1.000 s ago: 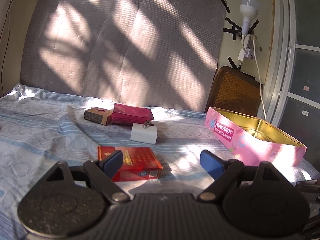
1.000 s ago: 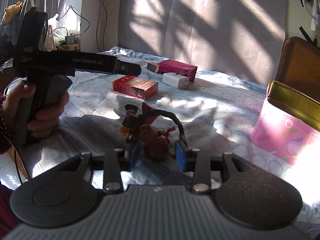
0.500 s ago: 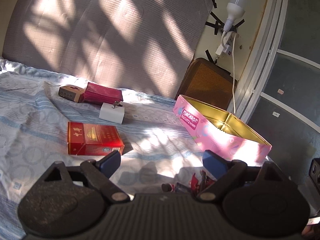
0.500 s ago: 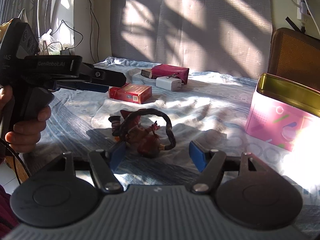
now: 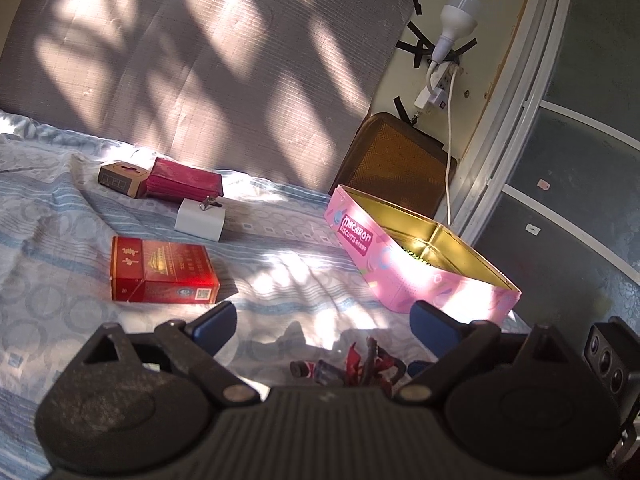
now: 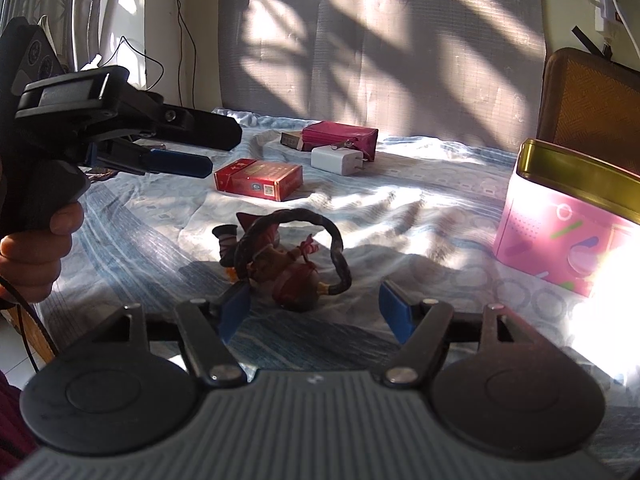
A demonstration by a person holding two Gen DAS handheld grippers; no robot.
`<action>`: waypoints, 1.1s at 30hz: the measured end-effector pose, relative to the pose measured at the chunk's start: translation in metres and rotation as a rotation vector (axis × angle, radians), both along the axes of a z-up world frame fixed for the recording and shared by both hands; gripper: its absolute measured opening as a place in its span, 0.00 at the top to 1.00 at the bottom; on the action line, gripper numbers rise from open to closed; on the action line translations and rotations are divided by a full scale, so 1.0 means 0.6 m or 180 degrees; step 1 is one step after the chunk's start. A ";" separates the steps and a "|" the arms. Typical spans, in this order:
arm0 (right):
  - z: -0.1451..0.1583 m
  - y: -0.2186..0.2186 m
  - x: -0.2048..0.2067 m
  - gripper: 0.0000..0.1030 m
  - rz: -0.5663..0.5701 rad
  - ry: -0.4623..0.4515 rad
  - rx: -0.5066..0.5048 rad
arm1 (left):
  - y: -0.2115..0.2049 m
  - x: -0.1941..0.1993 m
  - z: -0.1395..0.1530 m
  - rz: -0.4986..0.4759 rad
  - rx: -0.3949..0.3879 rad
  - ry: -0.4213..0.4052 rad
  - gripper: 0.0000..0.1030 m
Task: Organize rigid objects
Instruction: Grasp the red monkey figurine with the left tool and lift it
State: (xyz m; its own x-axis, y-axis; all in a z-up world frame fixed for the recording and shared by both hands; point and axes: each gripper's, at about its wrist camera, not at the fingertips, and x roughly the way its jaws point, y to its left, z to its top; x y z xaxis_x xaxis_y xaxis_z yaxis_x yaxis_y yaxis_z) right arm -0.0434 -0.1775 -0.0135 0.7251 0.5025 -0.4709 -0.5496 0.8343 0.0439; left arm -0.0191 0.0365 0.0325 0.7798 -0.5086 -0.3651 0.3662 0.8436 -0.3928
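Our left gripper (image 5: pixel 322 322) is opening, empty; our right gripper (image 6: pixel 316 306) gapes beside the figurine (image 6: pixel 286 258). The tin's (image 5: pixel 404 264) contents stay hidden.

My two grippers look alike: the right gripper (image 6: pixel 316 308) has blue pads (image 6: pixel 394 310) on black linkage arms with silver screws, round black discs and a ribbed grey body. The left gripper (image 6: pixel 192 148) is black with a pistol-style handle; a thin black cable trails below my hand (image 6: pixel 34 256).
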 end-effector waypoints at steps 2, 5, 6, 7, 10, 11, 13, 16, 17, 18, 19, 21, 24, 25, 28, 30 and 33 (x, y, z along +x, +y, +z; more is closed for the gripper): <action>0.000 0.001 0.001 0.28 0.0002 0.0004 -0.0005 | -0.004 -0.002 0.001 -0.0025 0.0020 -0.0010 0.05; -0.001 0.001 0.003 0.28 0.0009 0.0014 -0.0005 | -0.012 -0.005 0.003 -0.0057 0.0067 -0.0024 0.05; -0.001 0.001 0.004 0.28 0.0015 0.0013 -0.0006 | -0.015 -0.005 0.003 -0.0067 0.0081 -0.0026 0.05; 0.000 0.001 0.005 0.27 0.0020 0.0014 -0.0003 | -0.018 -0.005 0.003 -0.0077 0.0095 -0.0027 0.05; -0.001 0.001 0.005 0.27 0.0030 0.0019 0.0011 | -0.024 -0.005 0.001 -0.0101 0.0117 -0.0015 0.05; -0.001 0.002 0.006 0.27 0.0034 0.0022 0.0011 | -0.026 -0.005 0.000 -0.0106 0.0123 -0.0008 0.05; -0.003 0.001 0.007 0.27 0.0031 0.0037 0.0012 | -0.029 -0.005 -0.001 -0.0113 0.0139 0.0000 0.05; -0.003 -0.001 0.008 0.27 0.0031 0.0056 0.0030 | -0.031 -0.004 -0.001 -0.0120 0.0161 0.0003 0.05; -0.003 -0.002 0.008 0.27 0.0033 0.0057 0.0034 | -0.032 -0.004 -0.001 -0.0117 0.0172 0.0004 0.05; -0.004 -0.002 0.008 0.27 0.0035 0.0061 0.0035 | -0.032 -0.004 -0.001 -0.0112 0.0182 0.0005 0.05; -0.004 -0.002 0.010 0.27 0.0040 0.0068 0.0034 | -0.032 -0.004 -0.002 -0.0107 0.0189 0.0007 0.05; -0.003 -0.002 0.011 0.27 0.0046 0.0074 0.0020 | -0.032 -0.004 -0.003 -0.0110 0.0193 0.0011 0.05; 0.000 0.001 0.012 0.27 0.0061 0.0061 0.0001 | -0.036 -0.001 -0.005 -0.0121 0.0233 0.0039 0.05; 0.000 0.001 0.013 0.27 0.0070 0.0060 0.0001 | -0.038 0.001 -0.005 -0.0125 0.0247 0.0050 0.05; 0.001 0.004 0.017 0.27 0.0098 0.0060 -0.0025 | -0.046 0.008 -0.011 -0.0149 0.0279 0.0118 0.08; 0.001 0.007 0.021 0.27 0.0121 0.0072 -0.0044 | -0.052 0.011 -0.017 -0.0181 0.0320 0.0189 0.13; -0.001 0.014 0.033 0.27 0.0166 0.0155 -0.0060 | -0.065 0.020 -0.033 -0.0223 0.0454 0.0339 0.29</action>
State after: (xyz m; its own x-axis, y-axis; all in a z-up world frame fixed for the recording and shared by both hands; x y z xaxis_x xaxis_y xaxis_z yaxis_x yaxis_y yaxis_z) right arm -0.0234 -0.1693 -0.0143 0.6741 0.5298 -0.5146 -0.5900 0.8054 0.0563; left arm -0.0069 -0.0028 0.0129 0.6973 -0.4975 -0.5161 0.3888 0.8673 -0.3108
